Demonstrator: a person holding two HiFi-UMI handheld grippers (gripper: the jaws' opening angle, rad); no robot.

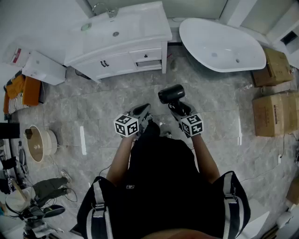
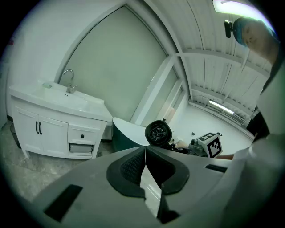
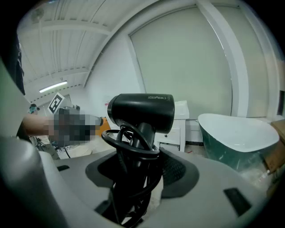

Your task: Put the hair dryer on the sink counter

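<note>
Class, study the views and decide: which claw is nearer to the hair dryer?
Right. The right claw grips the hair dryer by its handle; the left claw, shut and empty, stands apart to its left.

Grey marbled floor (image 1: 219,98): carries a white vanity cabinet (image 1: 126,58), a white bathtub (image 1: 222,44) just beside it, and cardboard boxes (image 1: 273,114) at right. Vanity table (image 1: 140,21): bears a faucet (image 1: 103,8) and a small round dish (image 1: 86,27).

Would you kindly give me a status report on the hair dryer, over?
Right gripper shut on hair dryer. Left gripper shut, empty. Sink counter ahead, nothing in the way.
</note>
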